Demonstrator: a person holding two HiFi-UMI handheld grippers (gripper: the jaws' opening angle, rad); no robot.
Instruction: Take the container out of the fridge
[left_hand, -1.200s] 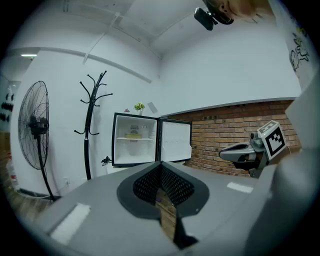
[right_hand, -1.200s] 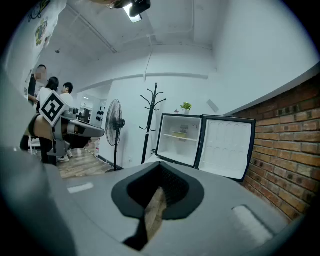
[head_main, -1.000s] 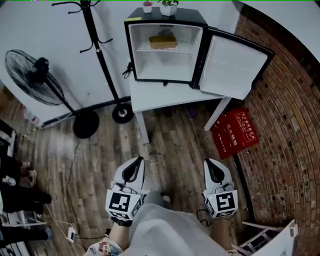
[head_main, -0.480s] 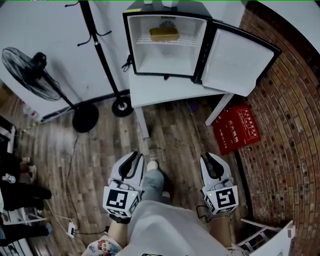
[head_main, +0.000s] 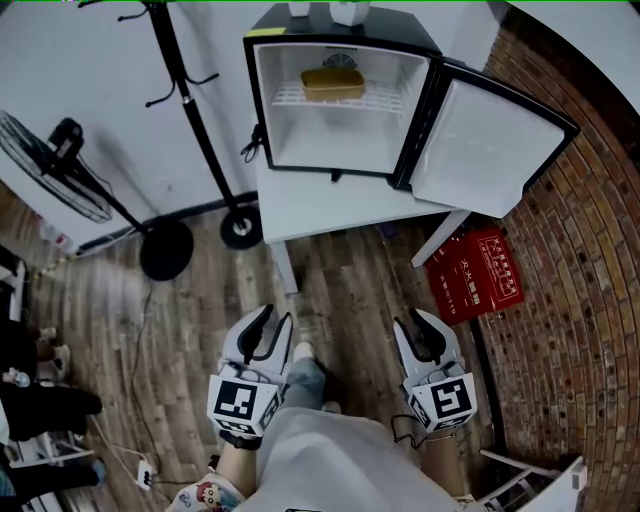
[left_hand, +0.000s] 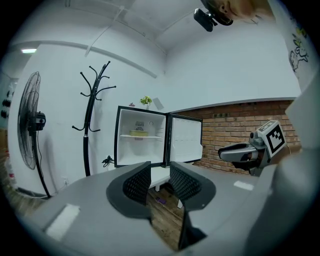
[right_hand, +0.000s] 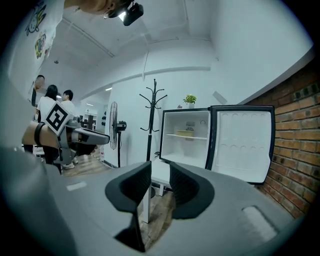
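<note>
The white table (head_main: 320, 205) carries the open fridge (head_main: 335, 140), whose wire shelf (head_main: 296, 98) holds the container (head_main: 333, 84).

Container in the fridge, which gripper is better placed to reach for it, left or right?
Left, probably, though only slightly. The left gripper lines up closer with the container; the right gripper sits nearer the open door. Both grippers' jaws have just been opening, both are empty, and both are far off.
</note>
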